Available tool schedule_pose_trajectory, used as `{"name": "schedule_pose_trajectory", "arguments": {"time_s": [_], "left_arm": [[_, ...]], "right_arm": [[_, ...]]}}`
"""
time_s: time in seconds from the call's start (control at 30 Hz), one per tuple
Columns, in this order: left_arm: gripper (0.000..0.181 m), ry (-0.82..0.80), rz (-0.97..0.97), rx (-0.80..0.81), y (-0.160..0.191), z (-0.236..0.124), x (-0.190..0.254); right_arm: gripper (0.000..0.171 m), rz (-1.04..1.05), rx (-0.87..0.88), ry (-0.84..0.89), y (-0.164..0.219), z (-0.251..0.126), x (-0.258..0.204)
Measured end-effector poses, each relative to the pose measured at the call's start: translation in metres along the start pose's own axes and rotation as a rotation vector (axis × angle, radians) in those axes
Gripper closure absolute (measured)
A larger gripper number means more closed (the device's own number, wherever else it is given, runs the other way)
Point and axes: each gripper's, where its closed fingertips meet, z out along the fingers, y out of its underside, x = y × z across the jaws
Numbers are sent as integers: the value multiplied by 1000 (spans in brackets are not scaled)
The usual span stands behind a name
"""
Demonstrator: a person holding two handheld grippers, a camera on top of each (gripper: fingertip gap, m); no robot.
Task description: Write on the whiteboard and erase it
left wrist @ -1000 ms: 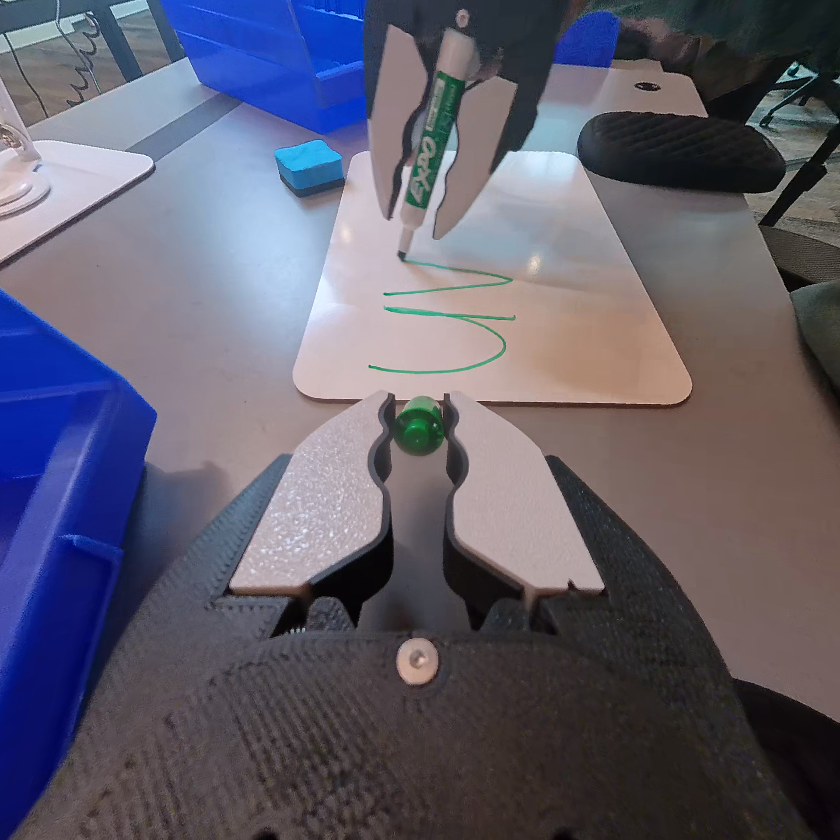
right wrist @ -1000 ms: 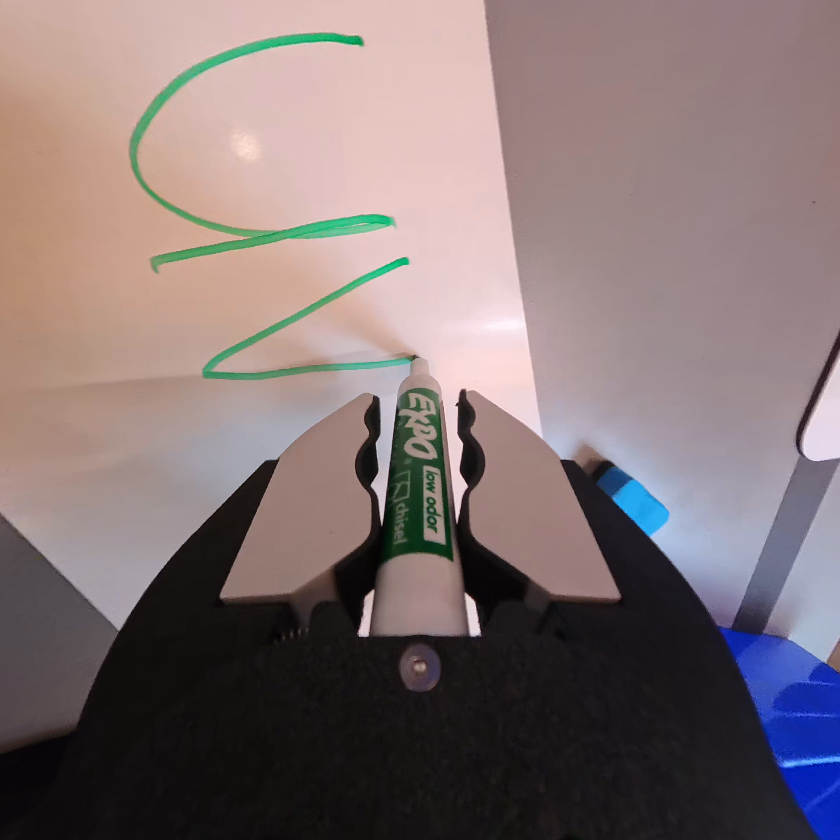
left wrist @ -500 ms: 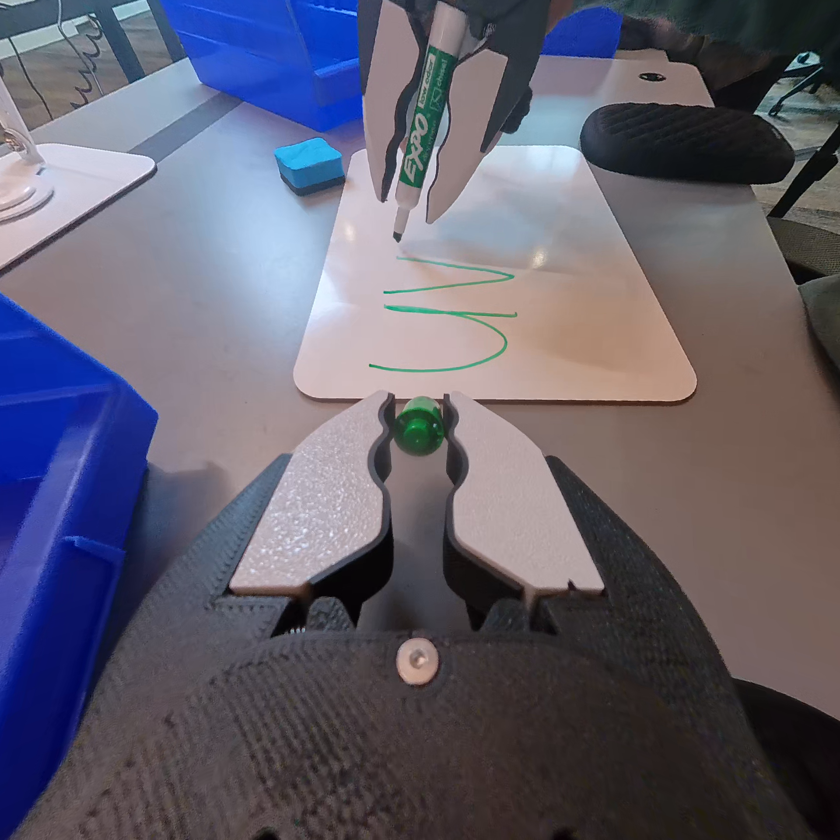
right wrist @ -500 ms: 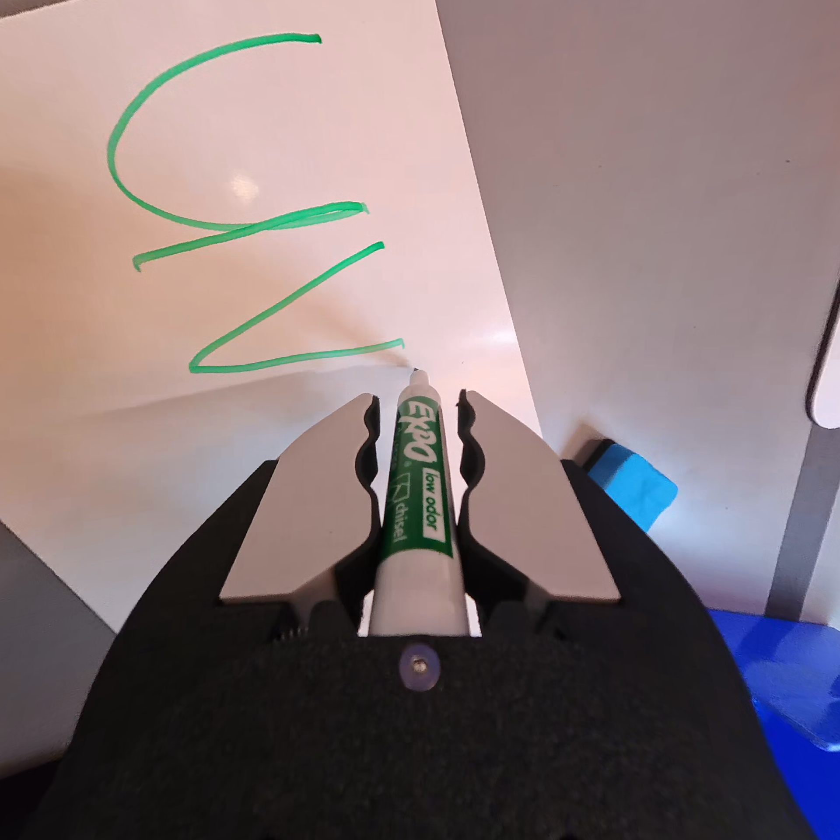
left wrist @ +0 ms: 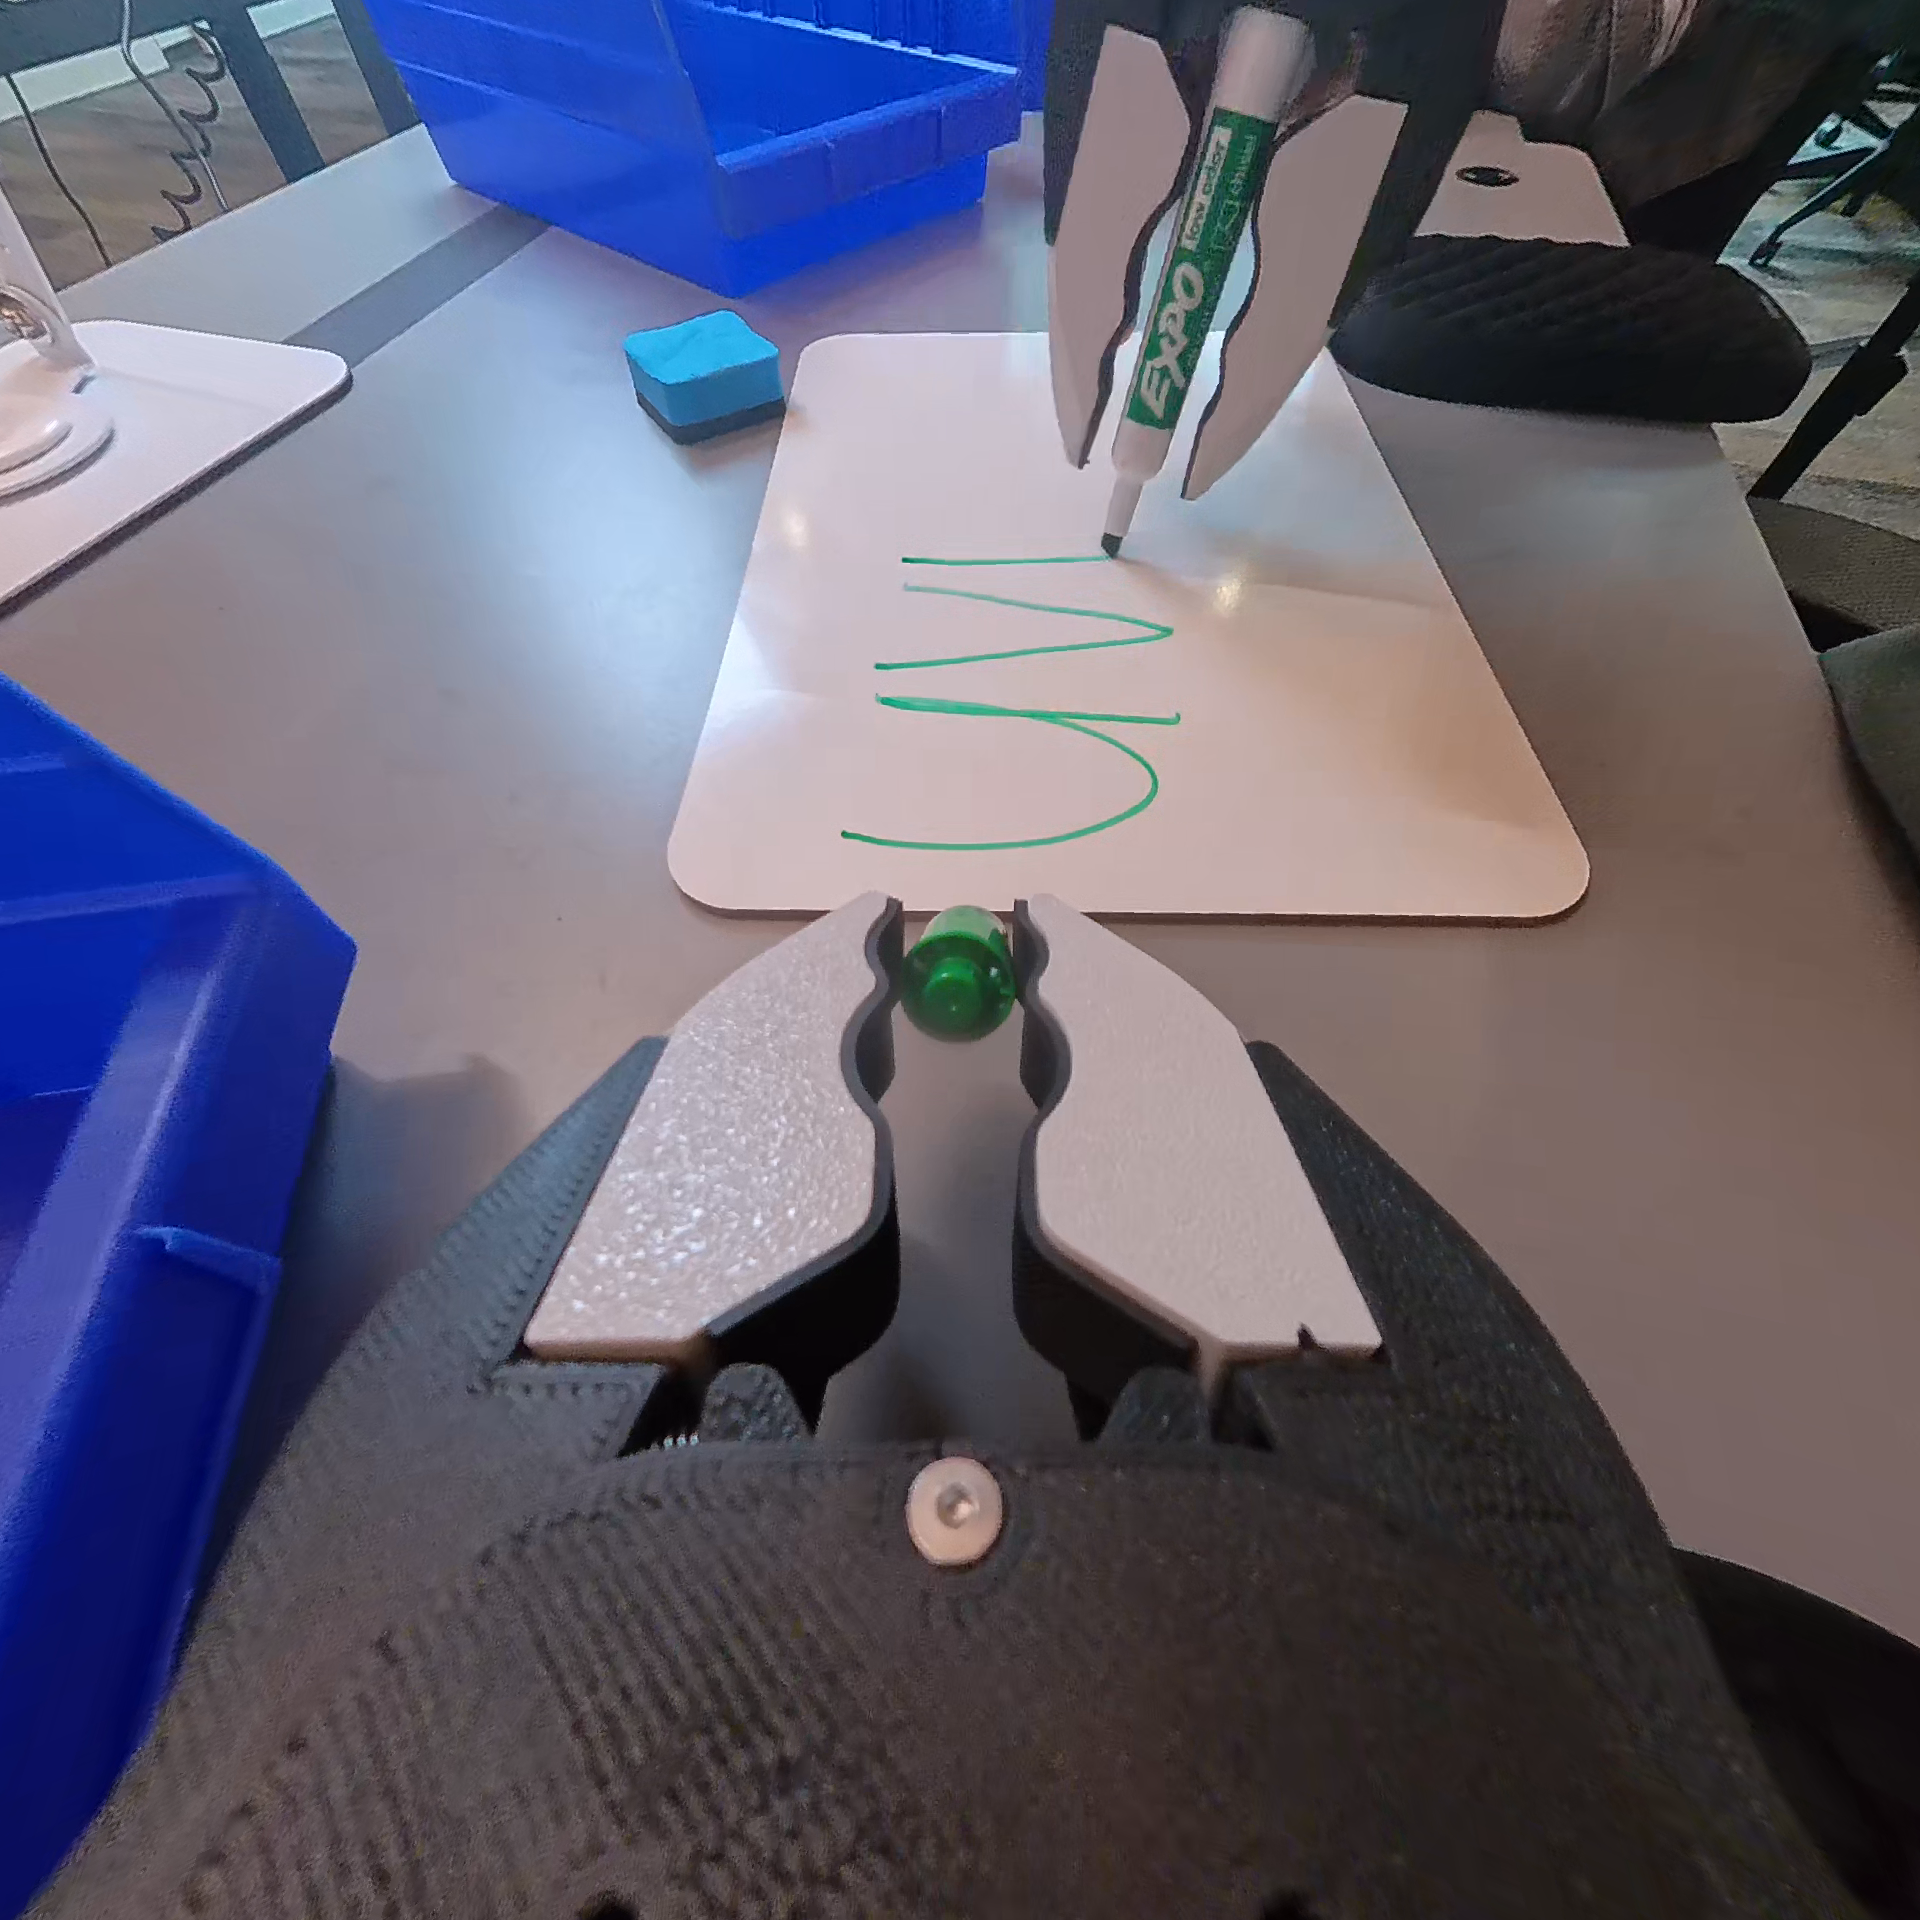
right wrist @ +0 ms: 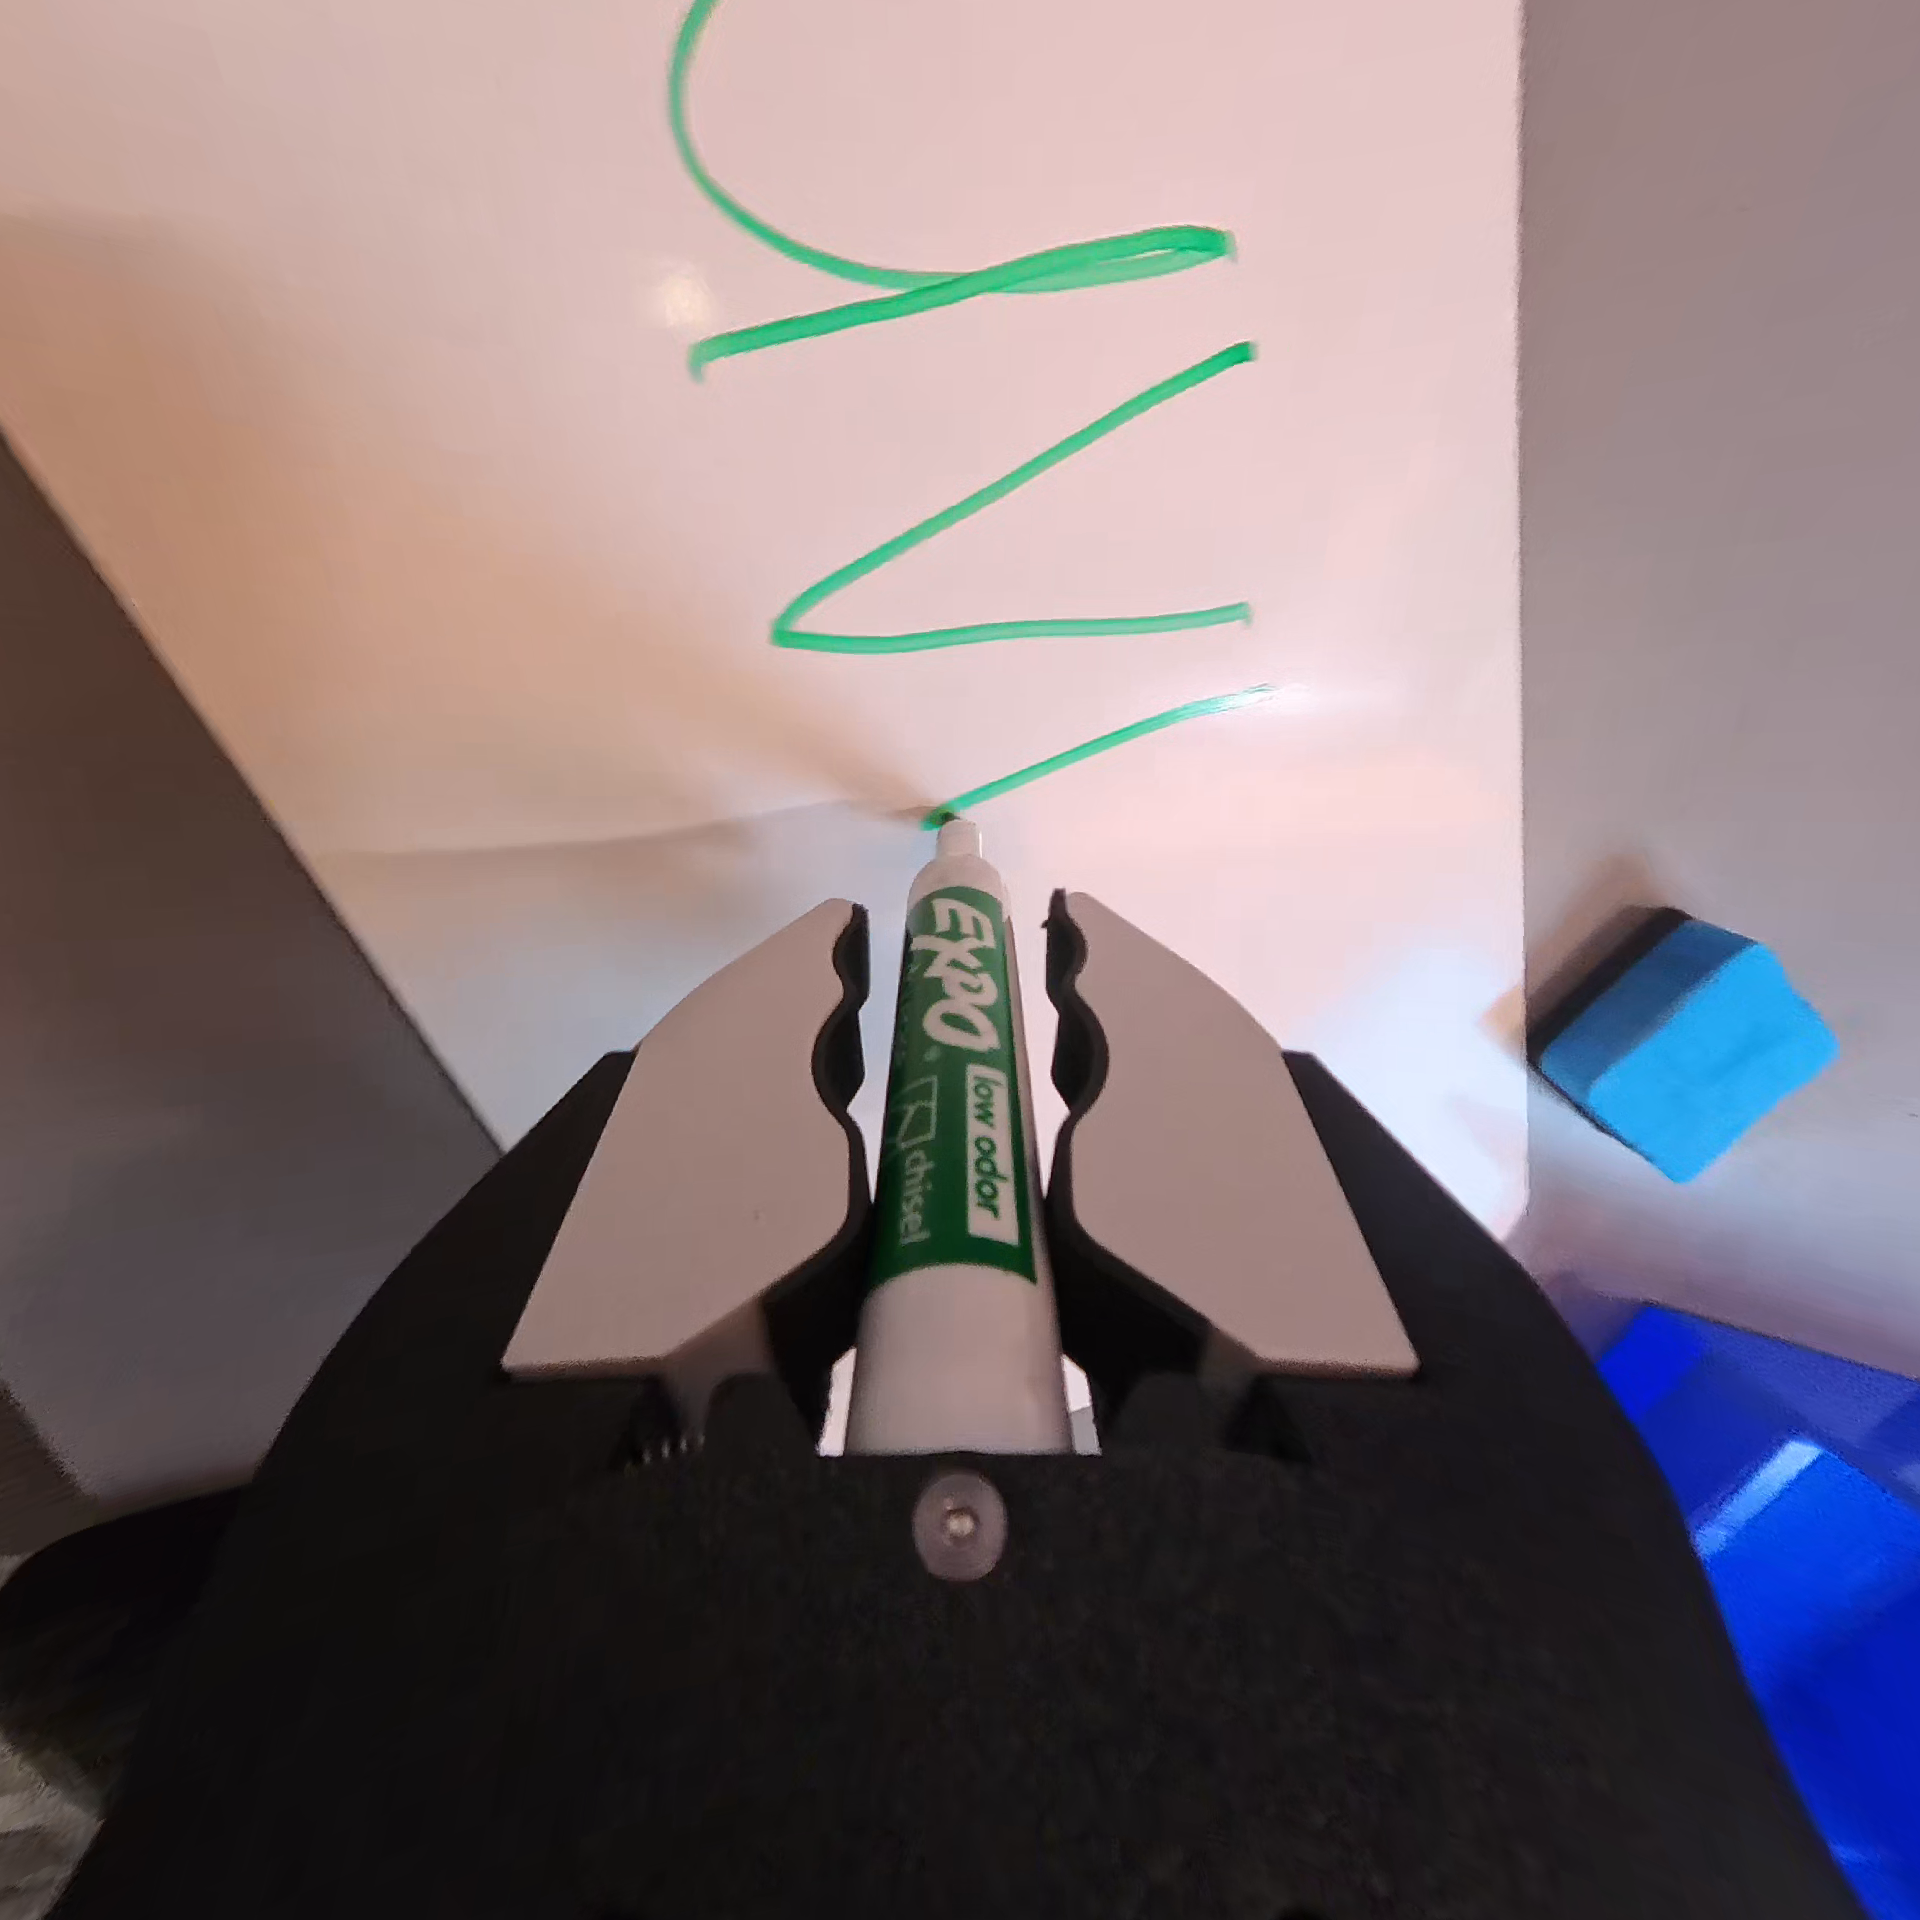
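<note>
The whiteboard (left wrist: 1351, 790) lies flat on the grey worktop (left wrist: 468, 675); thin, stiff and slick, it likely slides unless pressed. The right claw (right wrist: 956, 935) is clamped on the green dry-erase marker (right wrist: 951, 1122) at mid-barrel, a sound hold for a light, smooth tube, its tip touching the board. The left claw (left wrist: 956, 935) pinches the green marker cap (left wrist: 954, 985). Only the left wrist view shows the cap; both show the blue eraser (left wrist: 704, 372), soft, best gripped by its sides.
</note>
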Motion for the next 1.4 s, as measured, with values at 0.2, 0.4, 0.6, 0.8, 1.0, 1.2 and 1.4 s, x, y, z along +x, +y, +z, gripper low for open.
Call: {"name": "schedule_pose_trajectory", "arguments": {"time_s": [0.2, 0.4, 0.6, 0.8, 1.0, 1.2, 1.4], "left_arm": [[161, -2, 3, -1, 0, 0, 0], [161, 3, 0, -1, 0, 0, 1], [161, -1, -5, -2, 0, 0, 0], [161, -6, 0, -9, 1, 0, 1], [161, -5, -6, -6, 1, 0, 0], [161, -5, -11, -8, 1, 0, 0], [161, -3, -11, -7, 1, -1, 1]], "right_arm": [[138, 6, 16, 108, -4, 9, 55], [138, -5, -4, 69, 3, 6, 42], [138, -27, -44, 16, 22, -3, 6], [138, -33, -23, 107, 13, 6, 57], [138, -6, 4, 89, 13, 5, 70], [138, 20, 28, 106, 17, 1, 74], [138, 10, 6, 107, 18, 7, 77]]}}
